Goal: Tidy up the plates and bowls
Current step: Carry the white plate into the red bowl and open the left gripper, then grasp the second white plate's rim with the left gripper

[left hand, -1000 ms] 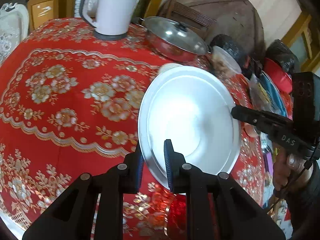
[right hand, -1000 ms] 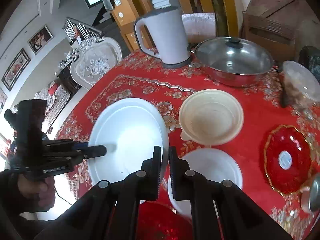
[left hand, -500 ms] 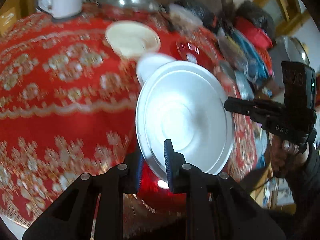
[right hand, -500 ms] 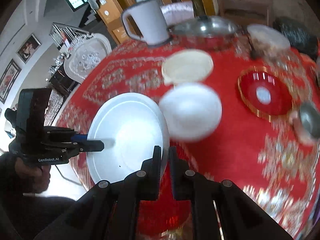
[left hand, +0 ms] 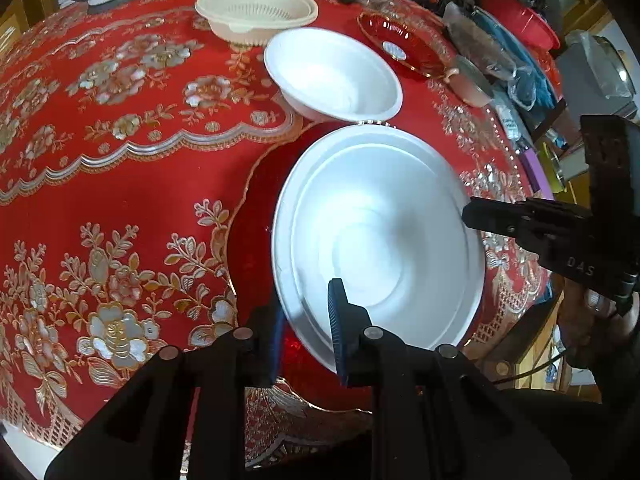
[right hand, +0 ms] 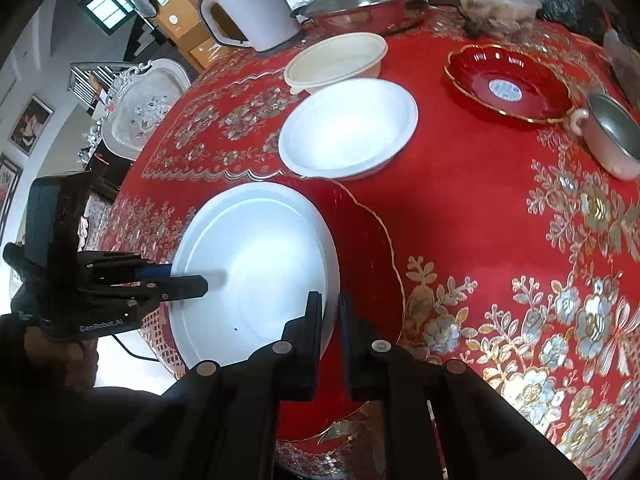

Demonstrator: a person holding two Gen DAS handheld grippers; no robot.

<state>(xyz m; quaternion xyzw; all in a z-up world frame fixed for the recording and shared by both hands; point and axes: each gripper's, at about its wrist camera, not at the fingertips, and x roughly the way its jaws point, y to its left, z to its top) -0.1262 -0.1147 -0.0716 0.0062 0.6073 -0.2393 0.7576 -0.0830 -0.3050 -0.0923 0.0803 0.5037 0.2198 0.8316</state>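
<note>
Both grippers grip one large white plate [left hand: 380, 232], from opposite edges. The left gripper [left hand: 306, 320] is clamped on the plate's near rim in its own view, one blue-padded finger above the plate and one below. The right gripper [right hand: 330, 316] is likewise clenched on the opposite rim; in the left wrist view its fingers reach the plate's right edge. The plate sits tilted over a large red gold-rimmed plate [right hand: 372, 264], which lies on the red floral-clothed surface [left hand: 120, 128] near its front edge. Whether the white plate already touches the red one cannot be told from either view; it overlaps most of it, offset toward the left gripper's side. Judged step: stacking the white plate onto the red plate, late in the placement. Next move, as I read it: level the plate, centre it over the red plate's well, lower until seated, then open both grippers together so the plate does not tip. Other dishes waiting: a white bowl [right hand: 348, 124] just beyond the red plate, a cream strainer bowl [left hand: 256, 12] behind it, a small red scalloped dish [right hand: 508, 80] farther to the right. Risk noted: the stack sits near the surface edge; a one-sided release could slide it off.
</note>
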